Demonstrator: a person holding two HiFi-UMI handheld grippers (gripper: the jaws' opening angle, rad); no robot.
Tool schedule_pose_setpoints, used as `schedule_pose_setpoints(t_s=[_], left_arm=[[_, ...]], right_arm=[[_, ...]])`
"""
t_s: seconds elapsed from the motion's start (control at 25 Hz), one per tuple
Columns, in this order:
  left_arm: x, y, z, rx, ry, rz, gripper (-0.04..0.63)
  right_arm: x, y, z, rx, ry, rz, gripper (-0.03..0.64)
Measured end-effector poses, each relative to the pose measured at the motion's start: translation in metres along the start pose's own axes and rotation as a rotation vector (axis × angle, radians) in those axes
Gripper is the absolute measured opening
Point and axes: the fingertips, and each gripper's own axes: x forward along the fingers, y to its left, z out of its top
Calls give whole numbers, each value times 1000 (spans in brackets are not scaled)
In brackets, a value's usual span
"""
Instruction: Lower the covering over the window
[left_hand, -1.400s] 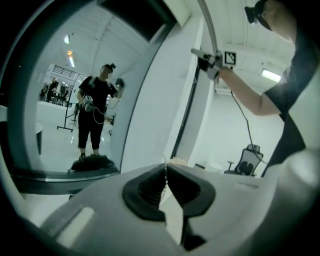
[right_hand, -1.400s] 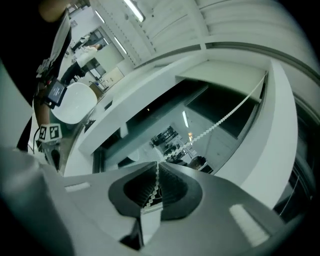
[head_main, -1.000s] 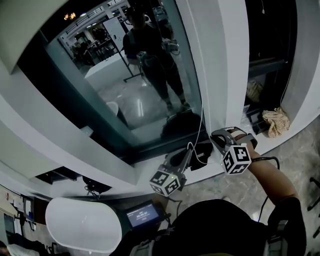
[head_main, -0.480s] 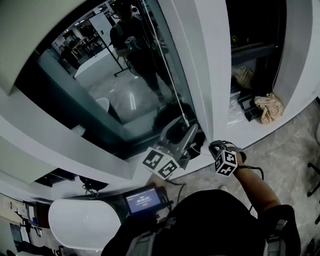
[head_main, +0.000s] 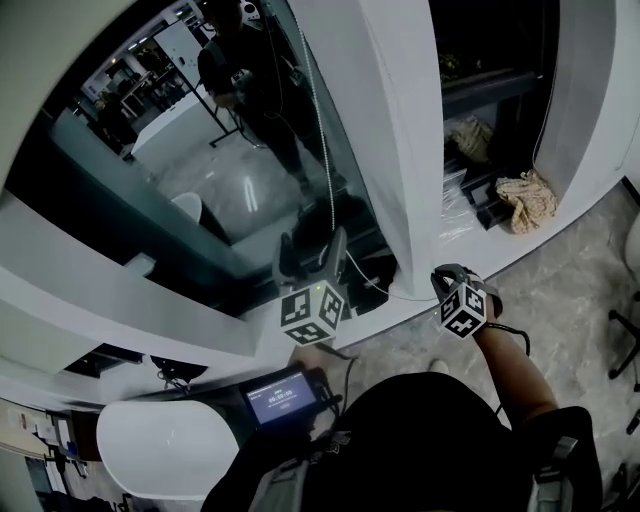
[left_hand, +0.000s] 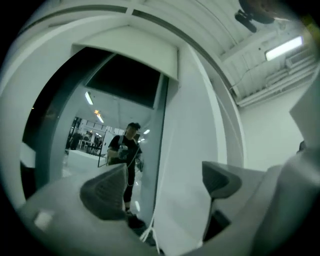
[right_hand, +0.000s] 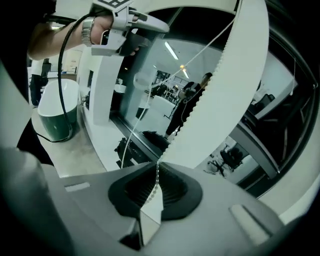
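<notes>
Lowering has barely got anywhere, by the look of it. The blind shows only as a pale panel across the top of the window. Nearly all the glass below it is bare, dark and mirroring the room. What is left, I judge, is most of the job: many more pulls on the chain before the blind covers the pane. The chain is a thin white bead loop hanging just beside the white frame at the window's right edge. It runs taut from above down to the right tool, near the sill. That tool's jaws are pressed together on the chain, with the beads pinched between the ribbed pads. The left tool points level at the window. Its jaws have just been opening and stand spread wide, and the chain seems to pass through the gap with neither pad touching it. That reads as a hand-over-hand pull, the left one free to take a fresh hold.
</notes>
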Motion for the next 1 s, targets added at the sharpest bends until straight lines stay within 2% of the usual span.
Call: schedule_pose_setpoints(t_s=[0.04, 0.08, 0.16, 0.2, 0.28, 0.36, 0.48, 0.6, 0.64, 0.76, 0.84, 0.92, 0.96, 1.0], left_arm=[[2, -2, -6, -23, 19, -26, 468], [3, -10, -7, -54, 21, -86, 466], [1, -43, 3, -140, -20, -291, 463], [-2, -63, 15, -179, -56, -403, 459], [-10, -99, 44, -223, -131, -581, 398], [-13, -122, 66, -215, -191, -674, 363], [-5, -136, 87, -155, -261, -679, 346], [6, -135, 108, -157, -330, -642, 316], [9, -135, 113, -168, -345, -632, 278], [17, -140, 120, -198, -360, -634, 255], [22, -147, 119, -212, -352, -647, 255], [23, -155, 119, -221, -352, -668, 253], [22, -158, 121, -222, -357, -677, 238], [21, -160, 123, -218, -364, -686, 194]], right_arm=[[1, -4, -2, 11, -3, 1, 15], [2, -7, -3, 18, -12, 9, 15], [5, -5, -1, 4, -39, 40, 15], [6, 0, 3, -21, -52, 59, 15], [10, 18, 16, -111, -68, 94, 14], [13, 40, 32, -222, -74, 122, 14], [22, 70, 42, -350, -52, 166, 14], [42, 104, 6, -439, 83, 289, 14], [47, 116, -13, -458, 138, 340, 14], [57, 153, -69, -485, 287, 475, 14], [66, 170, -102, -514, 361, 520, 14], [66, 183, -114, -512, 380, 549, 14], [65, 187, -115, -504, 375, 558, 14], [63, 190, -113, -493, 368, 562, 14]])
